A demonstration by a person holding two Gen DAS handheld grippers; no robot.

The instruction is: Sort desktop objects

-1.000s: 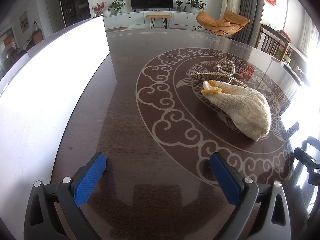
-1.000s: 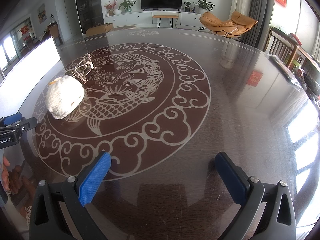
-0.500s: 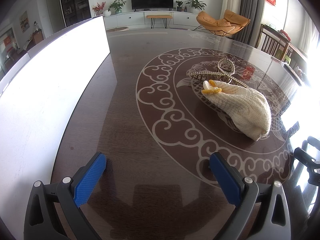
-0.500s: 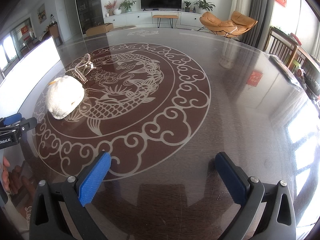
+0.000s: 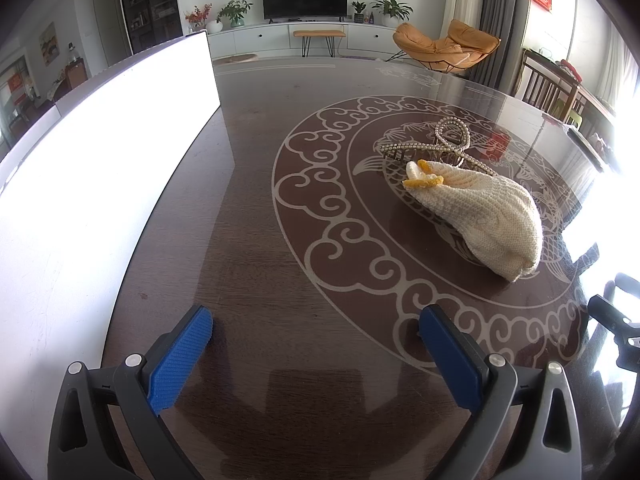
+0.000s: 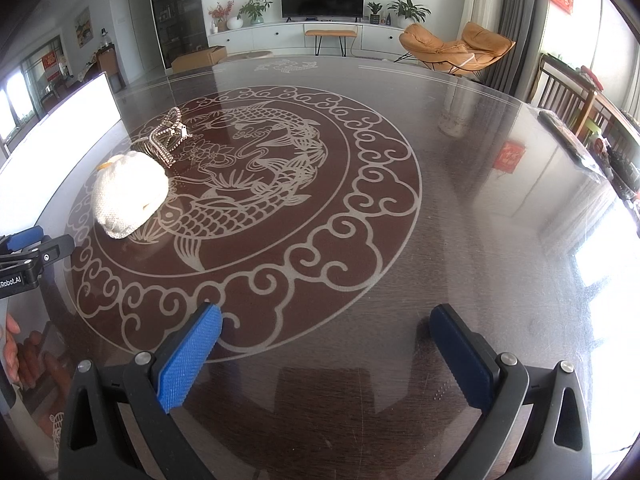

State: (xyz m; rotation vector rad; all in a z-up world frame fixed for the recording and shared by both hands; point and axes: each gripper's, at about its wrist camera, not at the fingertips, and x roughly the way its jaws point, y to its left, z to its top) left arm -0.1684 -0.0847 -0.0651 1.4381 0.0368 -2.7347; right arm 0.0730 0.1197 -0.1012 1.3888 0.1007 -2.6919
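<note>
Lying against a pearl-beaded hair claw, the knitted cream pouch faces both released tools.

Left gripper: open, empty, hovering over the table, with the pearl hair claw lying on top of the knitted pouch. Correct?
Not quite. The left gripper is open and empty over the table, but the pearl hair claw lies on the tabletop just behind the knitted pouch, not on it; the left wrist view shows this.
</note>
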